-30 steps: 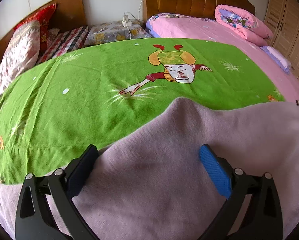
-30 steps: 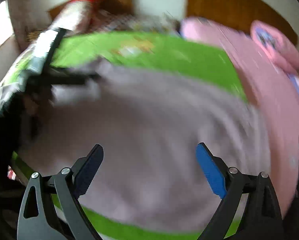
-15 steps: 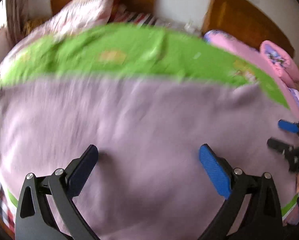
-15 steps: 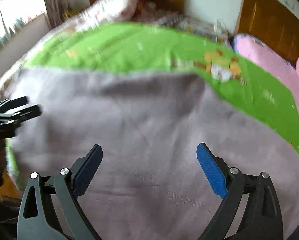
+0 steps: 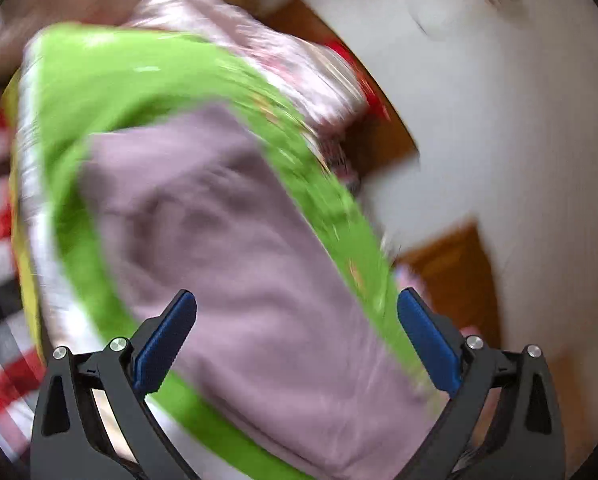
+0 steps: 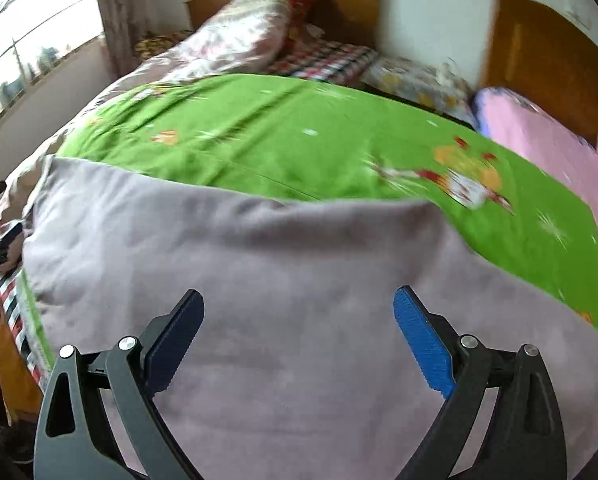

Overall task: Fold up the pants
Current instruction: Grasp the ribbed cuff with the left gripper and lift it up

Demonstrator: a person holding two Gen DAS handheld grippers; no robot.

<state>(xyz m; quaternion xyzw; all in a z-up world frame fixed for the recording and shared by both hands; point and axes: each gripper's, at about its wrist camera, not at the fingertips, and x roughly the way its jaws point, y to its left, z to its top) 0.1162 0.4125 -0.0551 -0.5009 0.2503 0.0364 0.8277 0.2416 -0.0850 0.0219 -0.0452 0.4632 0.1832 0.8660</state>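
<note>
The mauve pants (image 6: 283,280) lie spread flat on the near part of the bed, over a bright green sheet (image 6: 283,140) printed with cartoon figures; their far edge runs as a fairly straight fold line across the bed, with green showing beyond it and along the left side. The right gripper (image 6: 299,336) hovers above the near stretch of the fabric with its blue-padded fingers (image 6: 423,344) spread wide apart, nothing between them. The left wrist view is heavily motion-blurred and tilted: the pants (image 5: 251,264) appear as a long mauve band running diagonally with the green sheet (image 5: 99,92) around them, and the left gripper (image 5: 299,344) is likewise wide apart and empty over the cloth; whether either gripper touches the fabric cannot be told. Beyond the sheet, at the head of the bed, sit a pinkish patterned pillow (image 6: 239,40), a checked cloth (image 6: 323,60) and a wooden headboard (image 6: 351,4). To the right lies a second bed with a pink cover (image 6: 547,140), and a window (image 6: 23,52) fills the left wall.
</note>
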